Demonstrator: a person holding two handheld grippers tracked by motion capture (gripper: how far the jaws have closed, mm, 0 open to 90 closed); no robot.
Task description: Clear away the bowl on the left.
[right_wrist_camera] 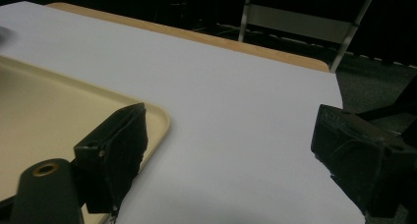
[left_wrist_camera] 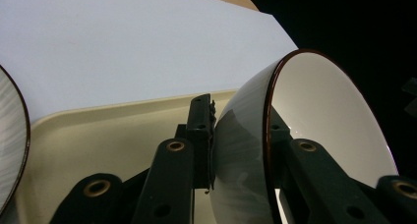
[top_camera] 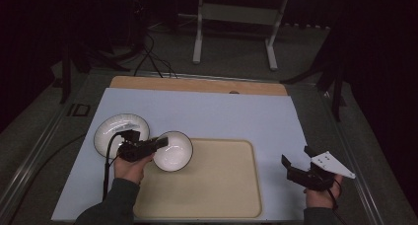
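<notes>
A white bowl with a dark rim hangs tilted over the near-left corner of the beige tray. My left gripper is shut on the bowl's left wall. In the left gripper view the bowl stands on edge, with one pad on its outside and the other jaw inside the rim. A white plate with a dark rim lies on the mat to the left; its edge also shows there. My right gripper stands open over the mat, right of the tray, with nothing between its jaws.
A pale blue-white mat covers the wooden tabletop. Behind the table stand a white frame and dark stands with cables on the floor. The tray's flat bottom is bare.
</notes>
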